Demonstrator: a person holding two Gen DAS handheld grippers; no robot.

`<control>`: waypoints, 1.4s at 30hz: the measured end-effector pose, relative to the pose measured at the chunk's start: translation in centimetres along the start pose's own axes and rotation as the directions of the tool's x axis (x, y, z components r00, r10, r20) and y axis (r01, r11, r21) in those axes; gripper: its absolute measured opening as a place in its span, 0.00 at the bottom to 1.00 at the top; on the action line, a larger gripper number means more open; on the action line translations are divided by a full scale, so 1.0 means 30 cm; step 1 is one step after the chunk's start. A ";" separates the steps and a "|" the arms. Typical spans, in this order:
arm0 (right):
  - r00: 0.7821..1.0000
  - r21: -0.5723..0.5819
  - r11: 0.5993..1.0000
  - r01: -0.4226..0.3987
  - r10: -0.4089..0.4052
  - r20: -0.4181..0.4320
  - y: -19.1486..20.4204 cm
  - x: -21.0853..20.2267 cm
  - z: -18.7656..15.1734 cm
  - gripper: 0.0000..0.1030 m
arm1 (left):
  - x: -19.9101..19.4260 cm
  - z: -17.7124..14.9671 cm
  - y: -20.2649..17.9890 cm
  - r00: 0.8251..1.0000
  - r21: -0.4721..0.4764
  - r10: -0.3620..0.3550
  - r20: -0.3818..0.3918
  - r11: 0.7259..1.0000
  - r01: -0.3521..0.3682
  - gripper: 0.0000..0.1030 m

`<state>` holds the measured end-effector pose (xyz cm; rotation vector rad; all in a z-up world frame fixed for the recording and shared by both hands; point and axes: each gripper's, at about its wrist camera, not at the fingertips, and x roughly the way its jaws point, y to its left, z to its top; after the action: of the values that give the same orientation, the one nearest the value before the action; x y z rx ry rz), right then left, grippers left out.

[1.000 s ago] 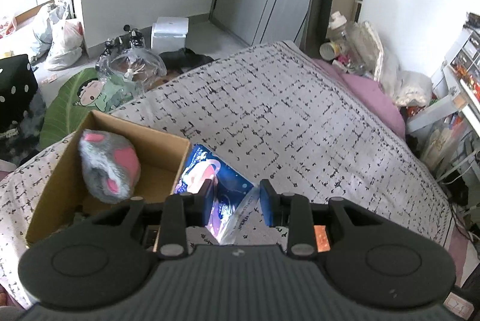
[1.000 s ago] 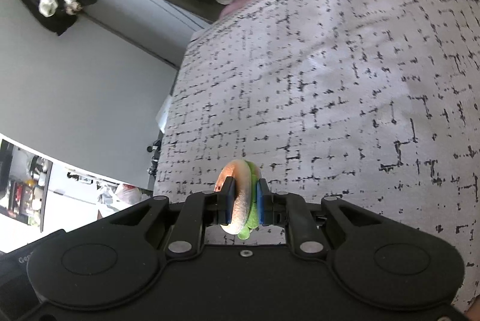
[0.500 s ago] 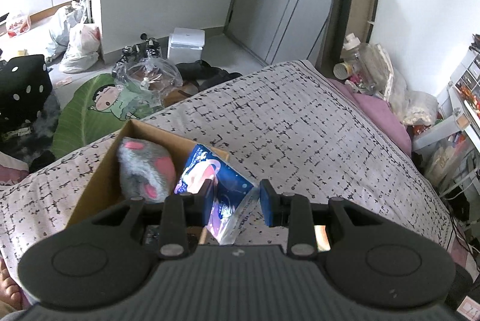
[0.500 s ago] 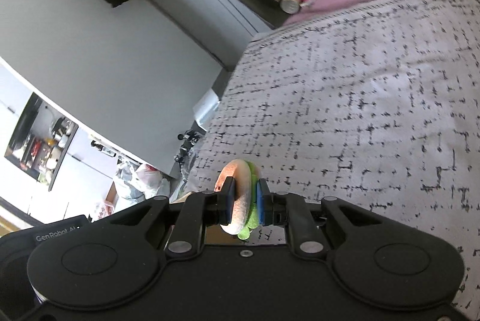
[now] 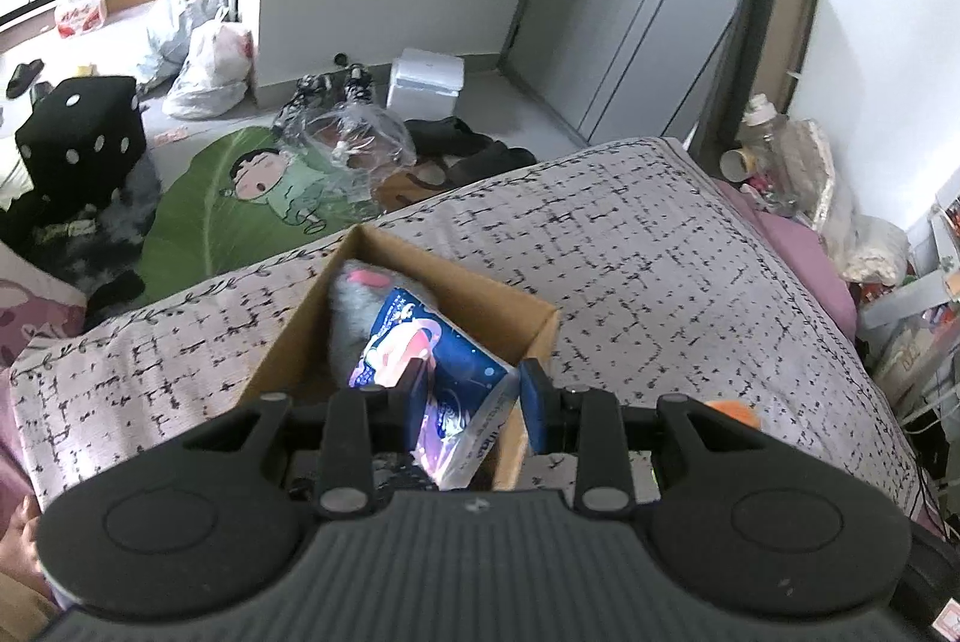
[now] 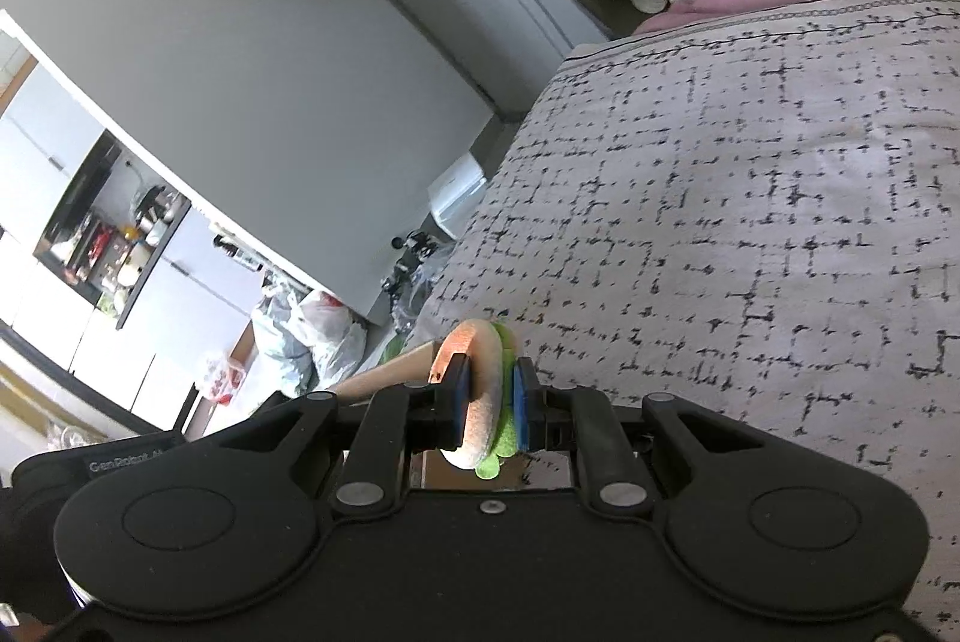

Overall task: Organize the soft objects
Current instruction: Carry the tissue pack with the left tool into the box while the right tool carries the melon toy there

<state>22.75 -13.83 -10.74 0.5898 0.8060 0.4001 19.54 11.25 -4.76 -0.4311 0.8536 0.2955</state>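
Right hand-held gripper clamped on a soft burger toy, tan bun and green lettuce squeezed between blue pads. Beyond, bed under grey-white cover with black dashes. Cardboard edge just left of toy. White bags on floor.

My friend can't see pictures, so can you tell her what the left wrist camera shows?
The left hand-held gripper holds a blue tissue pack over an open cardboard box on a bed with a patterned grey cover. A grey and pink plush toy lies inside the box, and bags clutter the floor beyond.
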 end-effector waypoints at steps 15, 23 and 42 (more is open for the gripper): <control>0.998 -0.115 0.991 -0.065 0.067 0.012 0.091 0.074 -0.026 0.15 | 0.086 0.007 0.167 0.999 -0.107 -0.007 -0.031 0.994 0.003 0.34; 0.993 -0.169 0.978 -0.119 0.115 -0.031 0.134 0.161 -0.060 0.15 | 0.106 0.019 0.235 0.998 -0.159 -0.023 -0.059 0.987 0.013 0.47; 0.992 -0.170 0.978 -0.121 0.116 -0.042 0.191 0.175 -0.104 0.51 | 0.080 0.028 0.279 0.993 -0.144 -0.059 -0.100 0.989 0.044 0.73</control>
<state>23.03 -5.51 -11.74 0.4719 0.7599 0.5840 18.10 19.18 -8.20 -0.6045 0.9251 0.2891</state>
